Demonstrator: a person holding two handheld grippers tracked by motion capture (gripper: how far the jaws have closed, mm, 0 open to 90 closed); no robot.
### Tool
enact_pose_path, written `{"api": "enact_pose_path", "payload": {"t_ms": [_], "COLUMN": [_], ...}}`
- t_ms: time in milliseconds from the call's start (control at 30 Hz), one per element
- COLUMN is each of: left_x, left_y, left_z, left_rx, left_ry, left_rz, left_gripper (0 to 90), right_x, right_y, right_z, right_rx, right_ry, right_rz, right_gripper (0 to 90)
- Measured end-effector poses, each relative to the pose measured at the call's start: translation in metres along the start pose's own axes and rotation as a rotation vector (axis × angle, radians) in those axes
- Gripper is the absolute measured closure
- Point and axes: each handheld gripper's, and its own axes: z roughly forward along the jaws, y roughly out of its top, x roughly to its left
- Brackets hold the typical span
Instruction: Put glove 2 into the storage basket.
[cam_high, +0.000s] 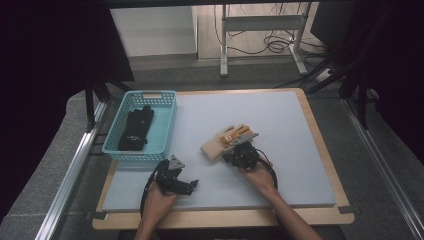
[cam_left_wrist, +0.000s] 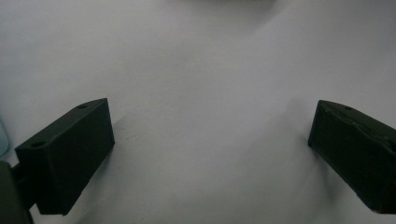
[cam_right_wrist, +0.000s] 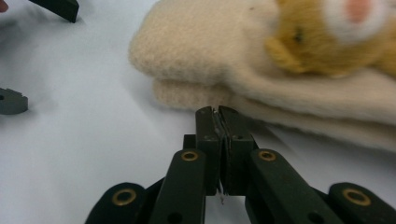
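A pair of cream knitted gloves with an orange animal pattern lies stacked near the middle of the white mat. My right gripper is shut, its tips right at the near edge of the lower glove. In the right gripper view the closed right gripper meets the gloves, and I see nothing clamped between its jaws. My left gripper rests on the mat to the left, open and empty. The left gripper view has the left gripper wide apart over bare mat.
A light blue basket stands at the mat's back left with black gloves inside. The mat lies on a wooden table. Beyond the table's far edge are a metal frame and cables on the floor.
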Motion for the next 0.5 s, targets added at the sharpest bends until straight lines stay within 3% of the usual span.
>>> {"api": "enact_pose_path", "payload": {"t_ms": [267, 500], "left_x": [-0.001, -0.001], "left_y": [0.0, 0.0], "left_z": [0.0, 0.0], "left_rx": [0.001, 0.003], "left_ry": [0.002, 0.005], "left_rz": [0.002, 0.005], "left_gripper": [0.5, 0.2], "right_x": [-0.011, -0.026], "right_y": [-0.005, -0.018], "right_z": [-0.02, -0.042], "right_rx": [-0.02, -0.038], "right_ry": [-0.025, -0.088], "right_rz": [0.022, 0.05], "right_gripper": [77.9, 61.1]}}
